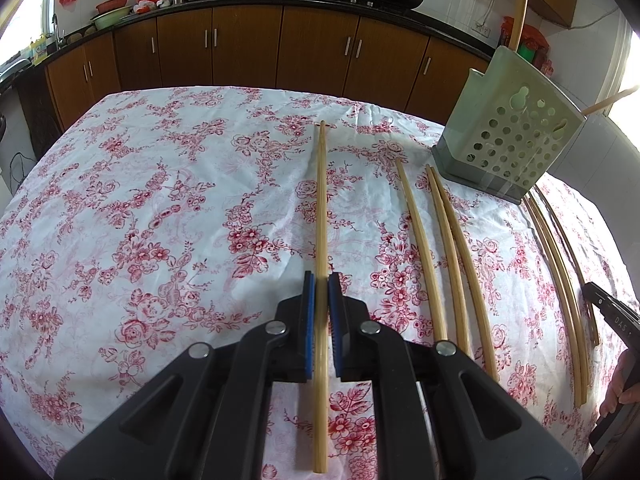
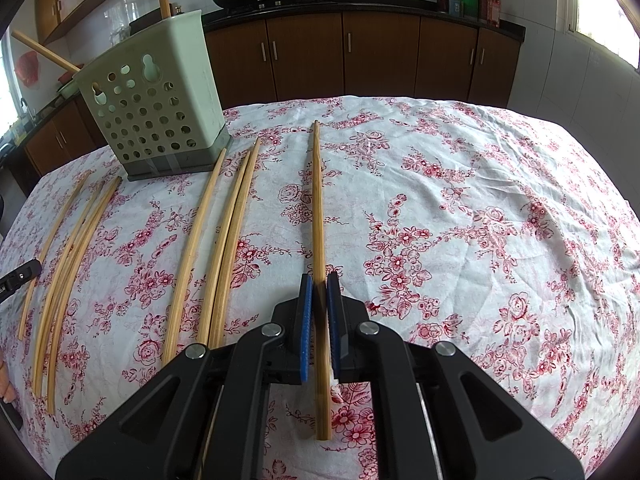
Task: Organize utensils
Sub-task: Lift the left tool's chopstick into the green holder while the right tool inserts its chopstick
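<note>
Altogether six chopsticks (image 2: pixel 188 256) lie loose (two more gripped), one holder (image 2: pixel 160 120).

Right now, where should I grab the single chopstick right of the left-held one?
Likely mid-length, from straight above, jaws across its width: the single chopstick lies flat on the cloth, with a narrow gap to the pair alongside.

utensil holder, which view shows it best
The right wrist view: the utensil holder shows whole, with its perforated face and two chopsticks sticking out. The left wrist view has it near the right edge, more warped.
</note>
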Demonstrator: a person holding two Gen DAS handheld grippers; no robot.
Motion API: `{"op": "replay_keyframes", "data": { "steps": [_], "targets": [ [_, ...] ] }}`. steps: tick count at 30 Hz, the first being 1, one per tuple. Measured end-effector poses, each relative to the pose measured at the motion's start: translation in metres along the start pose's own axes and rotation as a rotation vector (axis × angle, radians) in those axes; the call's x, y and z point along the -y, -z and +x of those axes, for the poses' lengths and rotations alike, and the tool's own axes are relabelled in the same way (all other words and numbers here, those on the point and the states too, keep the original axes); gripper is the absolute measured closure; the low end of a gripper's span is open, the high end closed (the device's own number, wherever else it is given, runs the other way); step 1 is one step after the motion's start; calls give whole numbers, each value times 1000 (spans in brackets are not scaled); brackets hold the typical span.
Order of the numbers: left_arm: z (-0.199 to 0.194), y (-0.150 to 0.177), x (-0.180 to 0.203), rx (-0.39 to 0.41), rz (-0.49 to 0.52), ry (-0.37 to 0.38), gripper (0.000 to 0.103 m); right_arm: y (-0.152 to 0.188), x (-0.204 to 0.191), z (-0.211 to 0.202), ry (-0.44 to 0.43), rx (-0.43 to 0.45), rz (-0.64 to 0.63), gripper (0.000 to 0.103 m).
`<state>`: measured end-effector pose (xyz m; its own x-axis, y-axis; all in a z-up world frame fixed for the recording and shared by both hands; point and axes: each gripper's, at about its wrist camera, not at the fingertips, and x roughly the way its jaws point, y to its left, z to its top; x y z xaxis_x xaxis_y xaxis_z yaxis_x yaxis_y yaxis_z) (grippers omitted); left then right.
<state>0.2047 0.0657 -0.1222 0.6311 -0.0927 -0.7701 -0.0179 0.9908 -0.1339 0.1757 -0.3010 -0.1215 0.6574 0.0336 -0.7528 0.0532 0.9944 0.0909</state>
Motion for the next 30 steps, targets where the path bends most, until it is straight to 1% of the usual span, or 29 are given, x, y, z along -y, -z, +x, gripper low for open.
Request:
{"op": "replay_keyframes", "data": {
  "steps": [3, 5, 8, 14, 16, 18, 21, 25, 30],
  "targets": [
    [-1, 0, 1, 0, 8, -5, 92, 1, -1, -1, -2, 0, 5, 94],
    [-3, 2, 7, -4, 56, -33, 92, 3, -1, -3, 0, 0, 3, 94],
    [-6, 8, 15, -6, 88, -57, 92, 7, -2, -6, -5, -1, 4, 94],
    [-9, 12, 19, -5, 92, -63, 94, 7, 1, -7, -17, 0, 17, 95],
    [-10, 12, 18, -7, 99, -64, 94, 7, 1, -9, -6, 2, 7, 95],
    [-16, 10, 16, -5, 106, -58, 95, 4, 2, -20, -1, 38, 4, 95],
    [-39, 3, 16, 59, 115, -43, 95, -7, 5, -44, -4, 116, 11, 95],
    [-80, -18, 19, 174, 104, -15, 95, -27, 5, -80, -6, 236, 17, 95],
    [-118, -48, 24, 297, 77, 12, 95, -45, 6, -106, -11, 329, 18, 95]
  ]
}}
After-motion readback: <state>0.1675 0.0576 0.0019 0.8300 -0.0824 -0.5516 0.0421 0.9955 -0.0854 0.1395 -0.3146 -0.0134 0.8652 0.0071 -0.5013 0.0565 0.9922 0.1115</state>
